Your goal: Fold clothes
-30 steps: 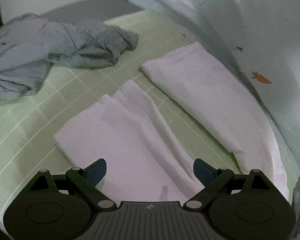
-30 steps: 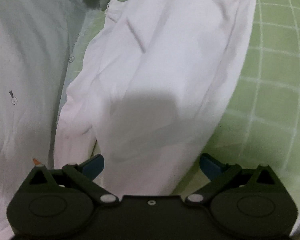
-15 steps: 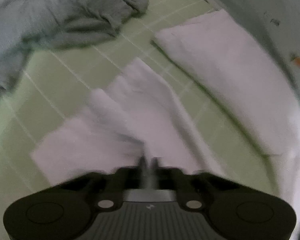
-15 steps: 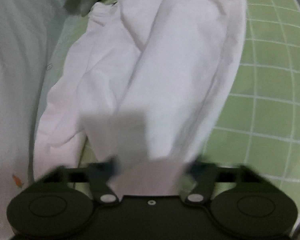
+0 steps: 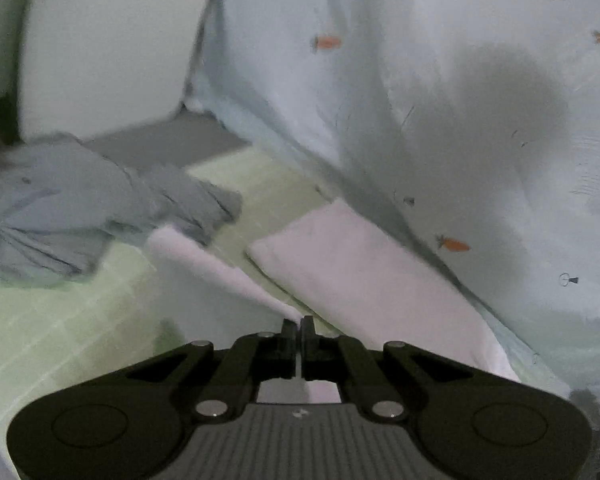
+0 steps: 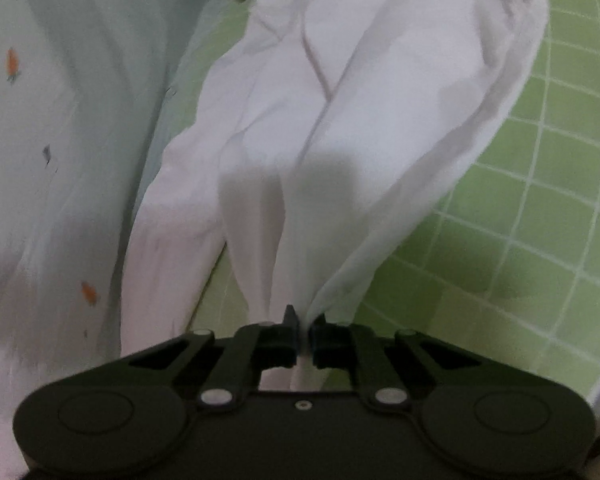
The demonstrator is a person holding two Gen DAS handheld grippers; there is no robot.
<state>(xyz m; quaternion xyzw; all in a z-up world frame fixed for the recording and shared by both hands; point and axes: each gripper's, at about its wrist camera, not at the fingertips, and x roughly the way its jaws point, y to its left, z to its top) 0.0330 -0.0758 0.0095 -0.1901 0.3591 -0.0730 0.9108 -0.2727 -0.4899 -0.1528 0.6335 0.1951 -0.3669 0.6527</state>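
Note:
A white garment (image 5: 364, 272) lies on the green gridded mat (image 5: 52, 320) beside the pale sheet. My left gripper (image 5: 299, 322) is shut on one end of it, and that end (image 5: 220, 280) rises off the mat in a taut ridge. In the right wrist view the same white garment (image 6: 360, 128) stretches away from me in long folds. My right gripper (image 6: 302, 322) is shut on its near edge, with the cloth bunched between the fingers and lifted clear of the mat (image 6: 540, 208).
A crumpled grey garment (image 5: 84, 208) lies at the back left of the mat. A pale sheet with small orange carrot prints (image 5: 460, 120) rises along the right side and appears at the left as the sheet (image 6: 60, 160) in the right wrist view. A white wall (image 5: 100, 40) stands behind.
Both grippers went from open to shut on the white garment. Each has since lifted its end, so the cloth now pulls up off the mat.

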